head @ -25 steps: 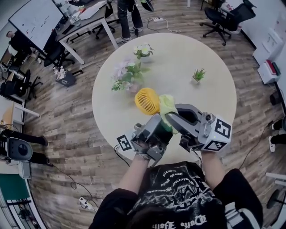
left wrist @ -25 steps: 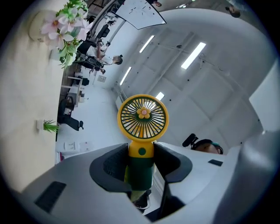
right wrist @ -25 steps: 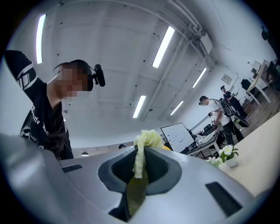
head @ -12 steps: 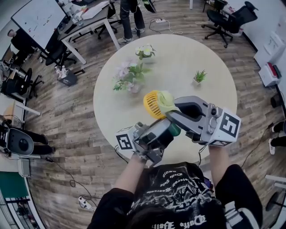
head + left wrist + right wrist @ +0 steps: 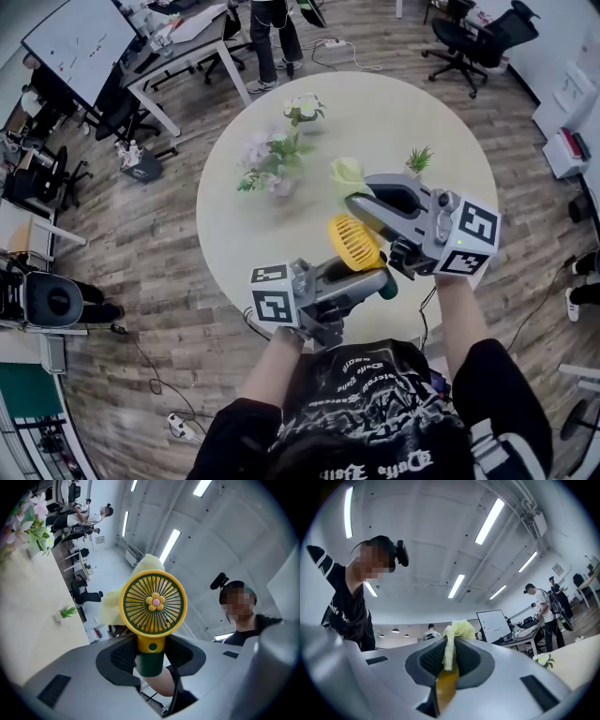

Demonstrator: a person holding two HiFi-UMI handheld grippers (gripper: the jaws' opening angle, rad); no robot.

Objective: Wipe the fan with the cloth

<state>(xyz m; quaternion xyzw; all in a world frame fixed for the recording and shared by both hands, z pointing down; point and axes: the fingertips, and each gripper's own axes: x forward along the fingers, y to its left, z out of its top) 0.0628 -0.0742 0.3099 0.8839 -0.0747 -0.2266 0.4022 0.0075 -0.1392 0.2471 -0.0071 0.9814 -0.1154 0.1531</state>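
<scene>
White gothic lettering on the person's black shirt (image 5: 375, 398) is too warped to read.

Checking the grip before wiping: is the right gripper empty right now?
No, the right gripper is shut on the yellow-green cloth bunched between its jaws.

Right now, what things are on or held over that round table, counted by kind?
Handheld fan: 1
Cloth: 1
Flower bunches: 2
Small potted plant: 1
Total: 5
</scene>
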